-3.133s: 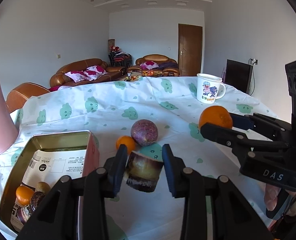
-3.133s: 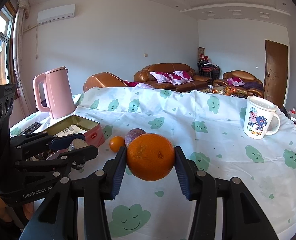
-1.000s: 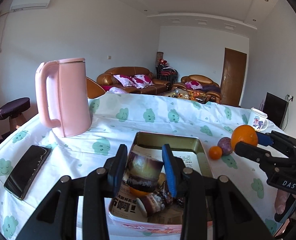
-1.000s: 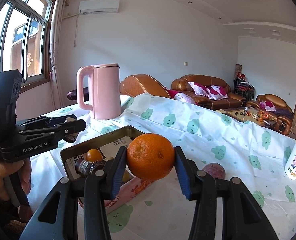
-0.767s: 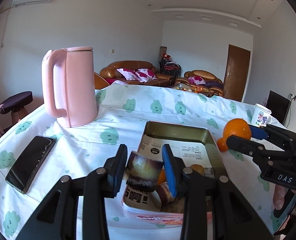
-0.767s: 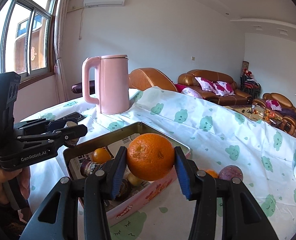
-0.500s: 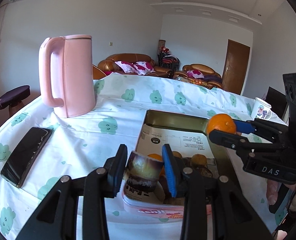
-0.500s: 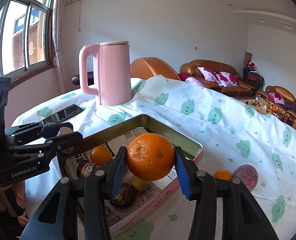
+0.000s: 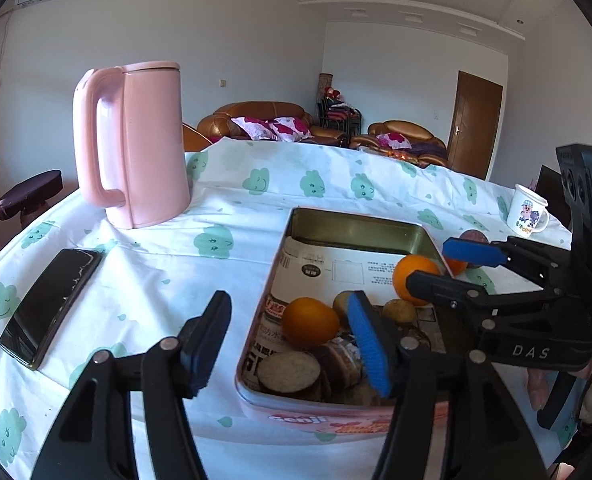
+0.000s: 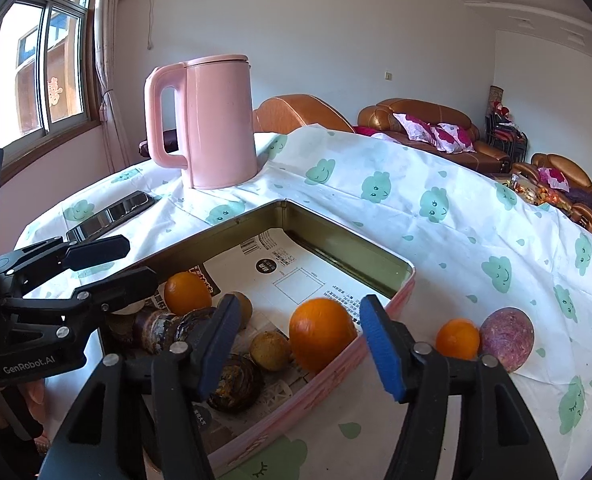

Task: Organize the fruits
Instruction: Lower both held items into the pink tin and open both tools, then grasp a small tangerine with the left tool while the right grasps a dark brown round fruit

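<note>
White cloud-print cloth covers the counter [image 10: 436, 216]. Left gripper [image 9: 291, 338] over the tin's near-left edge, jaws opening, nothing between the pads; cut purple chunk [image 9: 289, 372] lies in the near-left corner of the tin [image 9: 360, 224]. Right gripper [image 10: 300, 342] over the tin's near-right edge, jaws opening; large orange [image 10: 322, 334] sits between the fingers but clear of the pads, resting inside against the tin's right wall. More fruit in the tin: small orange [image 10: 187, 286], brown round pieces. Outside, just beside the right wall: mandarin [image 10: 457, 339] touching purple fruit [image 10: 506, 338]. Phone [image 9: 51, 304] near the left edge, pink kettle [image 9: 135, 144] behind it, mug [image 9: 526, 216] far right.
</note>
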The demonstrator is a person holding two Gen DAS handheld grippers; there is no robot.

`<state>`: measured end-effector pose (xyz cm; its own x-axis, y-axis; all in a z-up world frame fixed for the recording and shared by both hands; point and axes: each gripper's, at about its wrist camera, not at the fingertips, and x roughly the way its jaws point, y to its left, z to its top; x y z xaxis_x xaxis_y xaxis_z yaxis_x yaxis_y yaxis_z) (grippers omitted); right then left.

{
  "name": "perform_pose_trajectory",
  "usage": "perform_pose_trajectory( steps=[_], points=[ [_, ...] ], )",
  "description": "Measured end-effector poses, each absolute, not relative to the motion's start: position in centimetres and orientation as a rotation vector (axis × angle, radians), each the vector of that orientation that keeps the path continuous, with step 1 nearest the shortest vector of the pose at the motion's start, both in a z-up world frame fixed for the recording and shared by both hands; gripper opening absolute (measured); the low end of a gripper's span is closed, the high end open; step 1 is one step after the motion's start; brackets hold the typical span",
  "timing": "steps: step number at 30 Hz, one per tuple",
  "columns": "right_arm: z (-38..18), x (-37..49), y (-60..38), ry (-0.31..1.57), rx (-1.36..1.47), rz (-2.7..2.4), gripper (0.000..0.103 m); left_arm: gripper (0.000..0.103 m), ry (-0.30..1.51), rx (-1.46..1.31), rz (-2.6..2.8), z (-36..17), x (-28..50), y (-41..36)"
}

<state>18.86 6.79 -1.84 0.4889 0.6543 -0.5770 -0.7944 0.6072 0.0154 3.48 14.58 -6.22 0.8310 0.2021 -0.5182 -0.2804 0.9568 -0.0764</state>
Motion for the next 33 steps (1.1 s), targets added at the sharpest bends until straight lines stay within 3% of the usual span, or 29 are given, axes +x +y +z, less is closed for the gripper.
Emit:
perform_pose_trajectory(
  steps=[4,9,15,27,33],
  points=[
    [-1.6,18.5,5.4,0.568,-0.250,0.890,0.067,0.070,0.519,-0.146,0.254,-5.8,3.3,14.2],
    [-1.0,18.5,1.8,0.556,-0.248,0.854,0.068,0.089,0.472,-0.155,0.255,-4.8,3.3,13.4],
    [0.0,20.9,-3.9,0.552,-0.235,0.711,0.068,0.097,0.442,-0.139,0.205,-3.5,4.7,10.5],
    [-1.0,27.9,-5.6,0.685,-0.096,0.625,0.068,0.099,0.446,-0.106,0.125,-2.7,10.5,4.6],
    [-2.6,30.2,-3.5,0.773,-0.071,0.632,0.068,0.099,0.468,-0.118,0.162,-3.3,11.4,5.7]
  ],
)
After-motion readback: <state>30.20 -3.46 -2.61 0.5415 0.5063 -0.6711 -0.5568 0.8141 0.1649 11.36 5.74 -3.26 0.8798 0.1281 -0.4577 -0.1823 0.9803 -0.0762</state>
